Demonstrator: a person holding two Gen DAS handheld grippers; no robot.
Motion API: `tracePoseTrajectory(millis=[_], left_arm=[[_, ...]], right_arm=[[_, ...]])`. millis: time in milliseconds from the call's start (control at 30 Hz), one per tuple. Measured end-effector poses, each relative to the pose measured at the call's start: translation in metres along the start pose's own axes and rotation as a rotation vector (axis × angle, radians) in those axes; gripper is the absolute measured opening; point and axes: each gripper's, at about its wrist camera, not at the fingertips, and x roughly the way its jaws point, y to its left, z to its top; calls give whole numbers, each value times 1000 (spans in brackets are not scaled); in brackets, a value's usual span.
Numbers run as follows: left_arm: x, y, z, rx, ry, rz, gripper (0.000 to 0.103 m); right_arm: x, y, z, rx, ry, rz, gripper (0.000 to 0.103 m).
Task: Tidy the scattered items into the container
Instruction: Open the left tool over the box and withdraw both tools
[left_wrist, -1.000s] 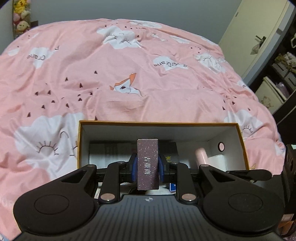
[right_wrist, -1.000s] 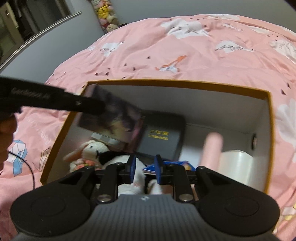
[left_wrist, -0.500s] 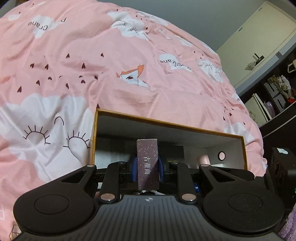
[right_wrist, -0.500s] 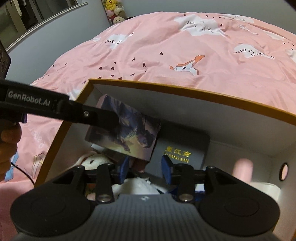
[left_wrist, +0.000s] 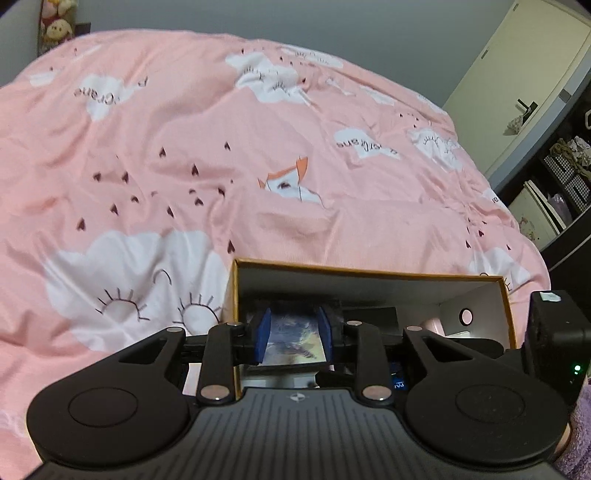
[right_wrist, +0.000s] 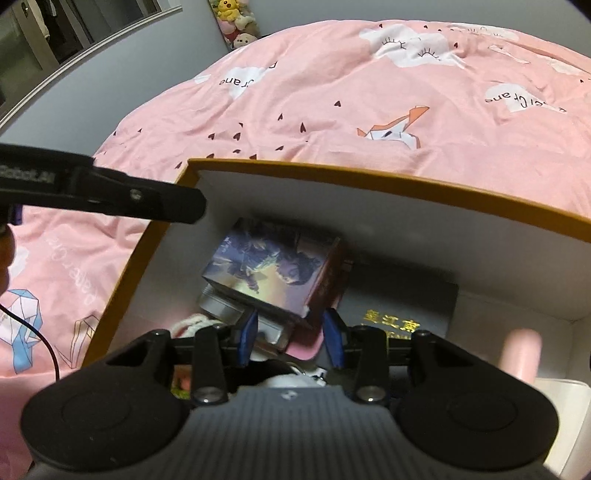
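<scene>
L tool (left_wrist: 293, 338) sits low centre of the left wrist view, over the near-left corner of the box (left_wrist: 369, 274). Its blue pads (left_wrist: 263, 338) are parting w/ nothing pinched; the picture-cover box (left_wrist: 291, 341) shows in the gap but lies below, inside the container. In the right wrist view that picture-cover box (right_wrist: 273, 275) lies tilted in the box's left-centre, resting on a silver tin (right_wrist: 221, 306) and leaning toward a dark book w/ gold lettering (right_wrist: 399, 306).

R tool (right_wrist: 291, 338) is low centre of its own view, pads spread, gripping nothing; pink flat item (right_wrist: 301, 349) and white plush stuff (right_wrist: 195, 323) visible under/near it, contact unclear. The L tool's black finger also crosses the left-middle of that frame, ending over the box's left wall (right_wrist: 118, 291).

Box: orange rim, white inside, sits on a bed w/ pink cloud-print duvet (left_wrist: 184, 147). Lower right of right view: pink rounded item (right_wrist: 522, 354) and a pale translucent roll (right_wrist: 565, 410), both blurred. Plush toys (right_wrist: 236, 18) at top edge by the wall; cream door (left_wrist: 517, 74) upper right in left view.
</scene>
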Motion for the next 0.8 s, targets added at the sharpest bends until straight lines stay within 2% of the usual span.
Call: tracePoseTrajectory(millis=[167, 400, 533, 667, 800], left_arm=[[-8, -7, -3, 33, -10, 33, 32], [-10, -11, -9, 77, 2, 110, 32], [-16, -19, -16, 104, 2, 161, 32], [-33, -37, -27, 179, -17, 208, 32], [-59, -54, -45, 243, -59, 249, 41]], right_arm=[[3, 8, 4, -28, -23, 12, 38], [-4, 11, 4, -38, -30, 13, 38], [-25, 14, 0, -55, -47, -22, 38], [-56, 18, -9, -60, -78, -5, 38], [-91, 26, -23, -84, -136, 15, 43]])
